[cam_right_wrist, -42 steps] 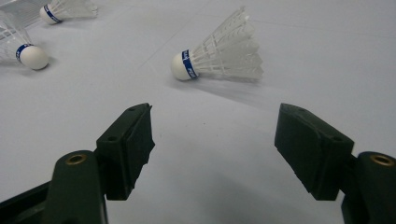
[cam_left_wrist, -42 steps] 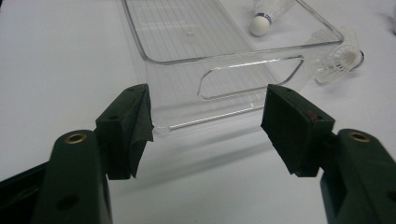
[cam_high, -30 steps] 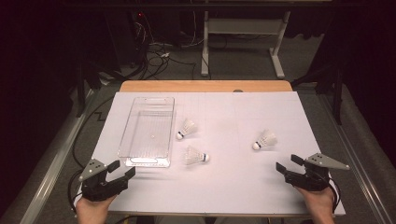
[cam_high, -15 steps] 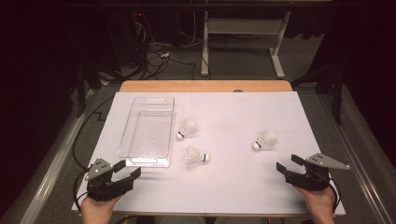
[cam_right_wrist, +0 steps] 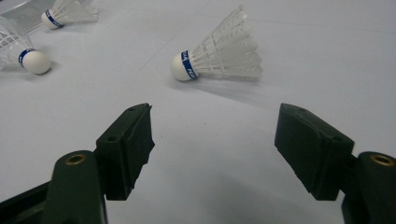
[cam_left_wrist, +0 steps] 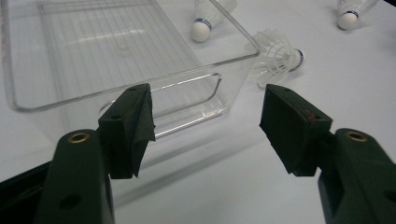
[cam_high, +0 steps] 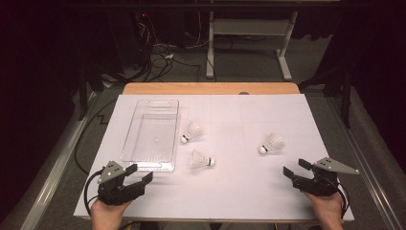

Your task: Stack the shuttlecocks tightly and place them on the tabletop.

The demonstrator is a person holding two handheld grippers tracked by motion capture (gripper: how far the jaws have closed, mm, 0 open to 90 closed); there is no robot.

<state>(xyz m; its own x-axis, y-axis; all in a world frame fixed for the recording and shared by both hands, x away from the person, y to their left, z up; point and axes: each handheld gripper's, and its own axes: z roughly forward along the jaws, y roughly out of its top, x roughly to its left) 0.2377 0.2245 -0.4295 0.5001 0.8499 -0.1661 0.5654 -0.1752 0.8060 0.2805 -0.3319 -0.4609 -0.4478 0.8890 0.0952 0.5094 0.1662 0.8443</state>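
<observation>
White paper covers the counter [cam_high: 239,191]. Since a second ago the left claw [cam_high: 140,173] has slid rightward toward the near end of the one clear tray [cam_high: 143,158], jaws apart; the right claw [cam_high: 297,167] has stayed put, jaws apart too. Three shuttlecocks lie loose: one beside the tray [cam_high: 192,132], one near its corner [cam_high: 200,161], one ahead of the right claw [cam_high: 272,143].

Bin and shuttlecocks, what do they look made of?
Bin: clear hard plastic, glossy; you see the table through its walls, with glints along the rim. Shuttlecocks, e.g. the right one: white skirt, feather or moulded plastic, can't tell; rounded matte white nose, likely cork or foam, with a blue band.
</observation>
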